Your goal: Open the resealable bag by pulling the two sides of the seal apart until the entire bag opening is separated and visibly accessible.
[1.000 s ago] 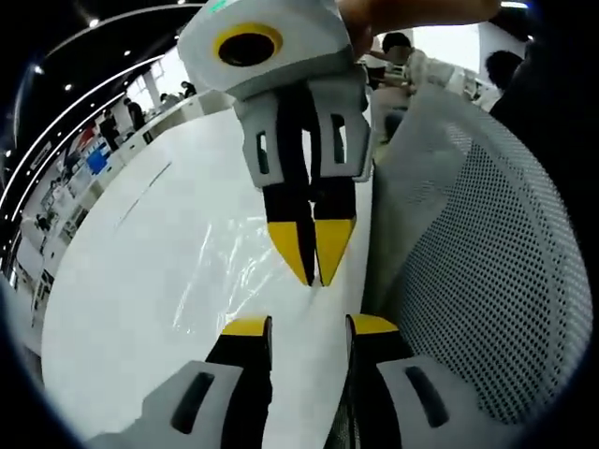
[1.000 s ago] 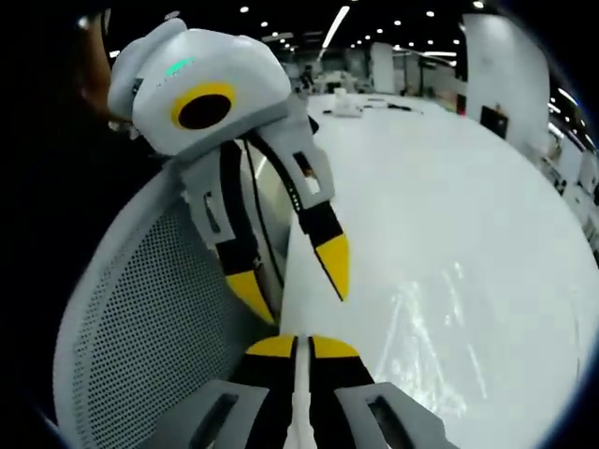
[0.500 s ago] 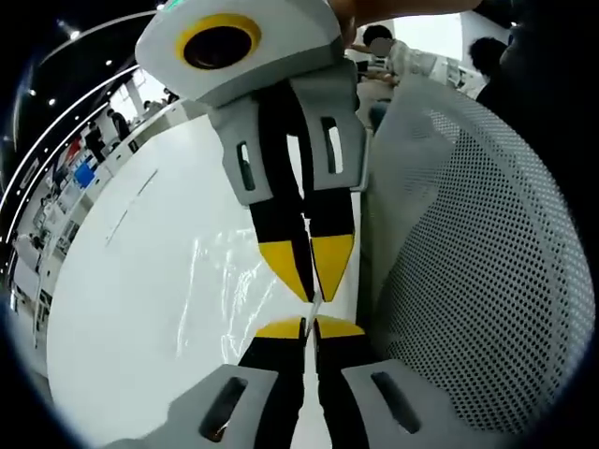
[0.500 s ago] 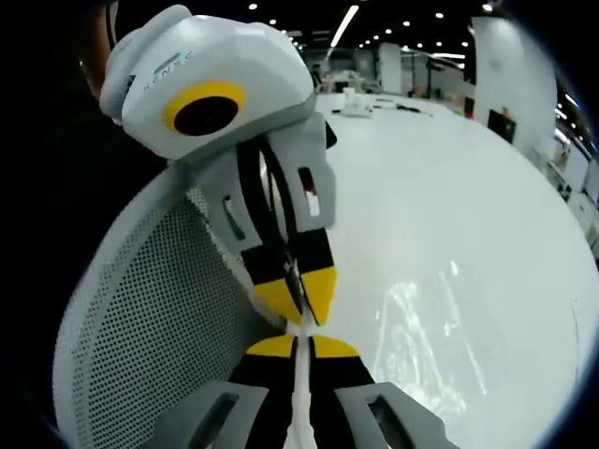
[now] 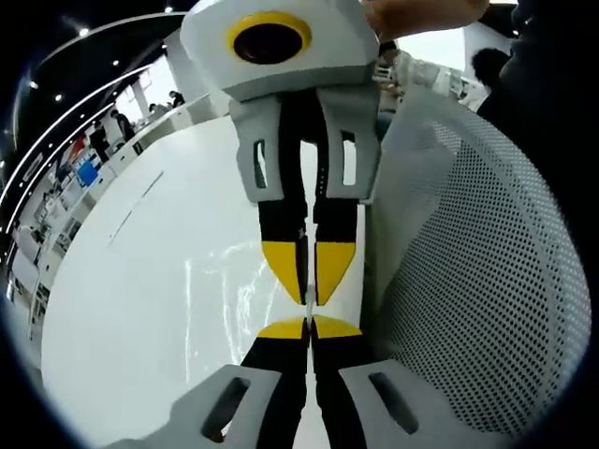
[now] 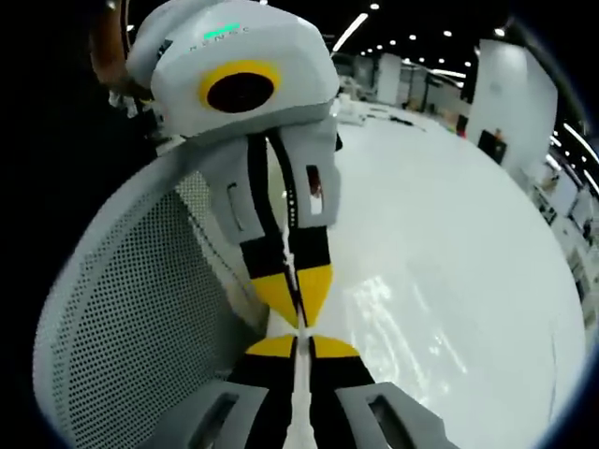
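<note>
Both sets of jaws have come together since a second ago: the left hand-held gripper (image 5: 309, 327), open then, is now clenched tip to tip against the right hand-held gripper (image 6: 298, 346), each pinching the thin top edge of the clear resealable bag (image 5: 234, 290). Its film lies on the white counter (image 5: 131, 281), left of a mesh chair back (image 5: 477, 281).

glossy white table (image 5: 140, 309), clear crinkly plastic bag (image 5: 225, 290), perforated mesh chair back (image 5: 477, 281)

Both views face each other closely across the white table (image 5: 140, 281), sharing the mesh chair (image 6: 122, 309).
</note>
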`<state>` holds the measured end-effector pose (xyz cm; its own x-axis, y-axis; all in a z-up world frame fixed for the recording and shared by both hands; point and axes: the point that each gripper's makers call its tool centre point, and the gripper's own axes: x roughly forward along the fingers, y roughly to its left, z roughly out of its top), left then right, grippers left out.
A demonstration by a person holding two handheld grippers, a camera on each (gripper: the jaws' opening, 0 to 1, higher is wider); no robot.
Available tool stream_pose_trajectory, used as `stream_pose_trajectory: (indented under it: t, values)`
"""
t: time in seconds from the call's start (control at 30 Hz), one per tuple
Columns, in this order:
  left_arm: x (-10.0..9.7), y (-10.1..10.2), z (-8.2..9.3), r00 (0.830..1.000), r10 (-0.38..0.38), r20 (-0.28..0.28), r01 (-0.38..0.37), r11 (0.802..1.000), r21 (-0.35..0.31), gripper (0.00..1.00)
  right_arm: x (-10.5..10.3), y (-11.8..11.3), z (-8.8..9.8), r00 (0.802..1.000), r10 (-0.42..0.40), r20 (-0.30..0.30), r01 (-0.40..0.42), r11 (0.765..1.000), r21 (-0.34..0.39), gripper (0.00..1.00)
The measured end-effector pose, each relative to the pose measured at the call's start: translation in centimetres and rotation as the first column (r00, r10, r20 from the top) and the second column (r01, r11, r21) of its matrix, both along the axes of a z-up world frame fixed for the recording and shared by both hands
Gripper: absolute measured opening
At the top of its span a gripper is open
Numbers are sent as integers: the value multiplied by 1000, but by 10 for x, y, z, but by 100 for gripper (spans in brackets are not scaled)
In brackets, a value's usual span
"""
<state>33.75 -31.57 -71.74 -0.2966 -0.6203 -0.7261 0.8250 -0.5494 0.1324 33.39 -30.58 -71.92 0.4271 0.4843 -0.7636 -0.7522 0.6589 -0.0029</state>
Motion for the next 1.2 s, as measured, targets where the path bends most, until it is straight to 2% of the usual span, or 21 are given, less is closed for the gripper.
stream_pose_trajectory:
  t: [0.17,0.3,0.37,0.47,0.8,0.93,1.03,1.2]
  values:
    - [6,-3,3,998,46,-40,-47,999,-16,0,5,-3,5,1000,-13,27,13,1000,-4,0]
    - [6,-5,6,998,49,-36,-50,999,-21,0,6,-3,5,999,-14,30,15,1000,-8,0]
    - [4,-7,10,997,53,-53,-55,998,-23,2,6,-2,6,1000,-14,28,14,1000,-9,0]
    - [5,-7,11,999,27,-17,-27,999,-20,2,6,-2,4,1000,-9,23,9,1000,-20,0]
    - [0,-4,8,998,-57,41,58,998,-27,0,7,-2,1,999,15,36,-13,998,-53,0]
    - [1,-6,9,999,-41,33,43,998,-41,0,7,-4,1,999,16,50,-13,997,-73,0]
    - [0,-4,10,1000,8,-25,-9,1000,-19,0,6,-3,2,998,27,52,-24,998,-67,0]
    - [1,-5,12,1000,-3,-7,3,999,-33,0,5,-8,1,998,16,57,-12,997,-75,0]
